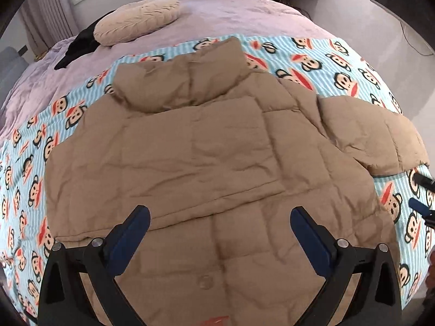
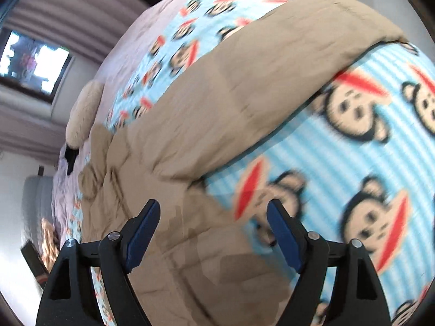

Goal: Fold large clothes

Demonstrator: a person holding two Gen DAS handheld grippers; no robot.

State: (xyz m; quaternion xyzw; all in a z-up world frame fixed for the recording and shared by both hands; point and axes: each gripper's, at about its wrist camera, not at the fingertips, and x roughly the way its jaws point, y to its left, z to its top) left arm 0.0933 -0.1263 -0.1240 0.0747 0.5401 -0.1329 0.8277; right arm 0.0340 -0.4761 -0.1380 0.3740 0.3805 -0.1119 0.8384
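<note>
A tan puffer jacket (image 1: 206,157) lies spread flat on a blue monkey-print blanket (image 1: 326,59), collar toward the far side. One sleeve (image 1: 375,135) sticks out to the right; the left side looks folded in over the body. My left gripper (image 1: 220,217) is open and empty, hovering over the jacket's lower part. My right gripper (image 2: 213,212) is open and empty, over the jacket's right edge just below the sleeve (image 2: 272,76); its fingertips (image 1: 420,191) show at the right edge of the left wrist view. The right wrist view is blurred.
The blanket lies on a bed with a lilac cover (image 1: 217,19). A round beige cushion (image 1: 136,21) and a dark garment (image 1: 78,46) lie at the far left. Curtains and a window (image 2: 32,62) are beyond the bed.
</note>
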